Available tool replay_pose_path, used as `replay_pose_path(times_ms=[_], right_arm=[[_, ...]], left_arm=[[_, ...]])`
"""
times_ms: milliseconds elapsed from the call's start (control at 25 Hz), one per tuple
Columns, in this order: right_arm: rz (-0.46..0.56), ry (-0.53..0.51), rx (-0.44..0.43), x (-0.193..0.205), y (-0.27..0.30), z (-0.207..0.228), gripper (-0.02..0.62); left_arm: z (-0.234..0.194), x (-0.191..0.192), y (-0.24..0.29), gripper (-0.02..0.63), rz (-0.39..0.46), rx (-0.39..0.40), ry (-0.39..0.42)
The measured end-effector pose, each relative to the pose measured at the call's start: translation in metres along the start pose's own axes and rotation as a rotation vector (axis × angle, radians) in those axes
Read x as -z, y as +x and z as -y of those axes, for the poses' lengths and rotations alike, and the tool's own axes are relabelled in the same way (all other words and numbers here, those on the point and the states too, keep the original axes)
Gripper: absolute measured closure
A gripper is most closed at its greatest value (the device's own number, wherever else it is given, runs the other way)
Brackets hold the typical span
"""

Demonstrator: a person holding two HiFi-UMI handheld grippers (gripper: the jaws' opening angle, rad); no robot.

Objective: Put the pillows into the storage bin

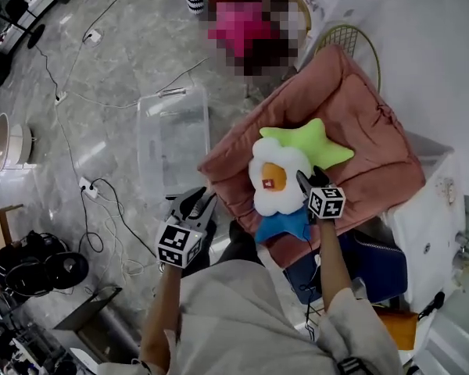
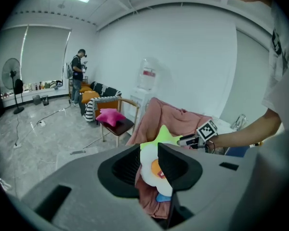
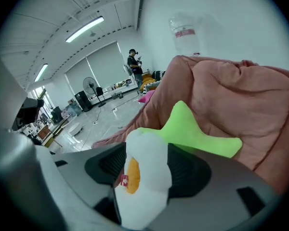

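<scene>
Three pillows lie on a pink blanket (image 1: 367, 123): a green star (image 1: 313, 143), a white fried-egg pillow (image 1: 275, 176) and a blue one (image 1: 285, 225) underneath. My right gripper (image 1: 305, 180) is at the egg pillow's right edge. In the right gripper view its jaws (image 3: 147, 158) stand open with the egg pillow (image 3: 144, 182) in the gap, the green star (image 3: 197, 138) behind. My left gripper (image 1: 199, 201) hovers between the blanket and the clear storage bin (image 1: 172, 147) on the floor. Its jaws (image 2: 148, 150) are narrowly open and empty; the egg pillow (image 2: 151, 163) shows through the gap.
Cables and a power strip (image 1: 90, 187) run across the floor left of the bin. A wooden chair (image 2: 120, 124) with a pink star pillow (image 2: 111, 115) stands beyond the blanket. A blue bag (image 1: 375, 268) and white cabinet (image 1: 430, 233) sit at right. A person (image 2: 78, 76) stands far off.
</scene>
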State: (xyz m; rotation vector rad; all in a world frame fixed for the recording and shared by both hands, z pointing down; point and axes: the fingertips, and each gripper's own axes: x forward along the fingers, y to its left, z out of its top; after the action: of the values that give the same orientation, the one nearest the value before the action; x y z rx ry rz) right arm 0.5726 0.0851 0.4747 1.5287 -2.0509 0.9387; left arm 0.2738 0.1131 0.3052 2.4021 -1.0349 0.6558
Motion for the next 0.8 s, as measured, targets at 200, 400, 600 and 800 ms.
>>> replay_pose_path(times_ms=[200,400,600,800], right_arm=[[-0.052,-0.031,-0.026,0.009,0.029,0.010,0.256],[-0.170,-0.097,0.016,0.035,0.061,0.020,0.245],[-0.198,-0.067,0.107,0.046,0.067,0.019,0.344],[-0.165,-0.071,0.115,0.039,0.054,-0.012,0.420]], left_arm=[[-0.003,0.018,-0.004,0.494,-0.025,-0.041,-0.045],[-0.005,0.032,-0.009,0.494,-0.039,-0.051,-0.095],[-0.015,0.038,-0.013,0.494,-0.021,-0.051,-0.124],[-0.033,0.048,-0.014,0.494,0.002,-0.027,-0.167]])
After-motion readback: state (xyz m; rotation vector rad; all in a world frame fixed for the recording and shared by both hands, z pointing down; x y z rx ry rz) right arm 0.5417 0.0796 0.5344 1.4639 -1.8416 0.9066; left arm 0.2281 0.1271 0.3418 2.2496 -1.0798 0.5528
